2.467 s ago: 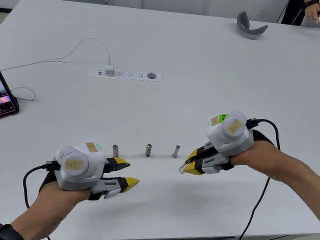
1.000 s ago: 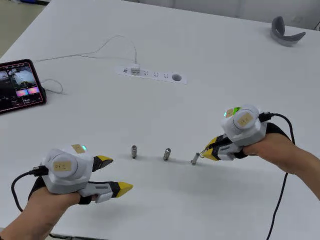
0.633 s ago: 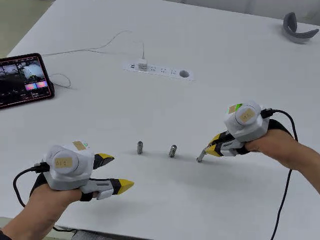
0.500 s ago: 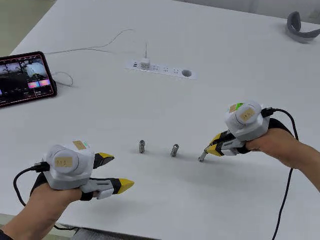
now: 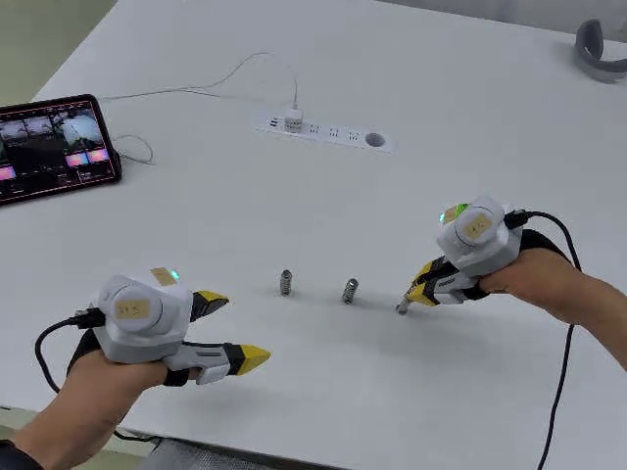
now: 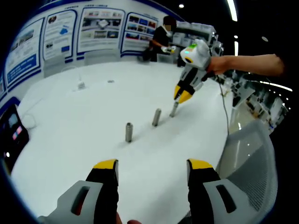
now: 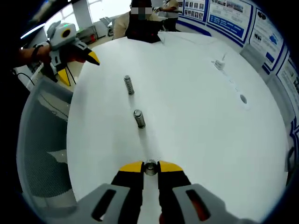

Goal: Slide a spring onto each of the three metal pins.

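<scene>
Three short metal pins stand in a row on the white table (image 5: 294,215). The left pin (image 5: 286,282) and the middle pin (image 5: 350,290) each wear a spring, seen as coils on the far pin (image 7: 128,85) and the near pin (image 7: 138,118) in the right gripper view. My right gripper (image 5: 419,294) sits down over the right pin (image 5: 403,306), its yellow jaws shut on a spring (image 7: 150,167) at the pin's top. My left gripper (image 5: 235,328) hovers open and holds nothing, well left of and nearer than the row; the pins (image 6: 156,117) show ahead of its jaws.
A white power strip (image 5: 323,130) with a plugged cable lies further back. A lit tablet (image 5: 54,147) rests at the left edge. A grey curved object (image 5: 600,49) sits far right. The table's near edge and a mesh chair (image 6: 252,158) are close behind the grippers.
My right gripper has carried the spring from in front of the row to the right pin and lowered onto it. The left gripper stays open in place. The head camera has shifted.
</scene>
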`<state>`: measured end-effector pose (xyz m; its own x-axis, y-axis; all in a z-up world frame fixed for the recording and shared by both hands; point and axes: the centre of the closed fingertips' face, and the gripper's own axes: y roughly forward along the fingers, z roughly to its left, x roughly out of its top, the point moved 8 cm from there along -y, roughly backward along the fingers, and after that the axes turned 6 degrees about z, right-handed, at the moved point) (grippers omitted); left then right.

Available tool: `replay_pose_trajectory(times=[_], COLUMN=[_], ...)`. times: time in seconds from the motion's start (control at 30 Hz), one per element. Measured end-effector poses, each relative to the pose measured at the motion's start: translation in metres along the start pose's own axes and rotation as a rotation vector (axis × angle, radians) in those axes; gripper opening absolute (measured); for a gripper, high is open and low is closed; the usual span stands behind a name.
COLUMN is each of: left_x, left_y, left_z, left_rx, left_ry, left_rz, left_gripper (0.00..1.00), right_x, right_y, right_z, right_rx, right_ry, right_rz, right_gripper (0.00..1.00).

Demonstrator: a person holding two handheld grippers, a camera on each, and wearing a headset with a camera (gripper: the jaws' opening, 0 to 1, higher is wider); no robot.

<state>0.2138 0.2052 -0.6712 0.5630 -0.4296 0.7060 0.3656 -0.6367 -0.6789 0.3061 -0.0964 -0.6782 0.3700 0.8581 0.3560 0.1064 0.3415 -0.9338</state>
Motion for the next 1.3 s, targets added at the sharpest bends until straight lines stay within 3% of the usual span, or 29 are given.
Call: replay_pose_trajectory(times=[0.5,1.17,1.3], left_x=[-0.008,-0.002,-0.001], left_y=[-0.007,-0.008,-0.009], left_z=[0.003,0.003,0.004], left_rx=[0.019,0.025,0.027], left_ry=[-0.019,-0.024,-0.021], left_rz=[0.010,0.002,0.001], left_gripper=[0.59,0.60,0.60], right_x=[-0.002,-0.009,-0.010], right_y=[0.020,0.036,0.037], right_z=[-0.001,-0.002,-0.001], right_rx=[0.015,0.022,0.023], right_ry=[-0.048,-0.037,-0.035], right_rz=[0.044,0.054,0.060], right_gripper=[0.13,0.13,0.17])
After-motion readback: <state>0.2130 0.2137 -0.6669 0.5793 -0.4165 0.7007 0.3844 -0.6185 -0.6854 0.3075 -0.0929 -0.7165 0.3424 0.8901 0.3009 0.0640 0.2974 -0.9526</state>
